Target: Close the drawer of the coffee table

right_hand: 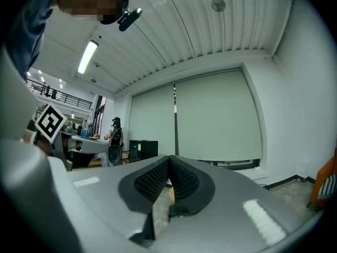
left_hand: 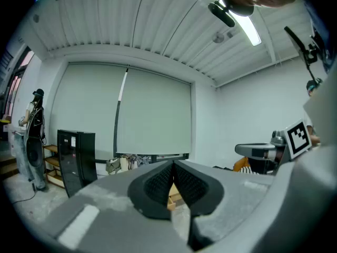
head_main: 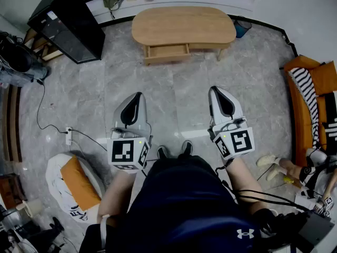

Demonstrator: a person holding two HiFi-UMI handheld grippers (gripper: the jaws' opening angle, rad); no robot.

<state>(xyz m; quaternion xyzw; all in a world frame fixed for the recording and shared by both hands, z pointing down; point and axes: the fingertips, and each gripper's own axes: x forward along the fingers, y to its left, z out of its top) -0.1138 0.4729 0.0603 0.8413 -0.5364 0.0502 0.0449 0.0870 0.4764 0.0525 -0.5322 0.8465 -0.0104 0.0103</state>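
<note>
Jaws of left gripper (head_main: 138,95) and right gripper (head_main: 216,90) pressed together, holding nothing. The drawer (head_main: 168,50) stands pulled out of the table (head_main: 184,25), well ahead of both. Possible faults: off-centre push skews and jams it; hard shove slides the table.

Both tongs — left (head_main: 138,95), right (head_main: 215,89) — held level, jaws together, empty.
</note>
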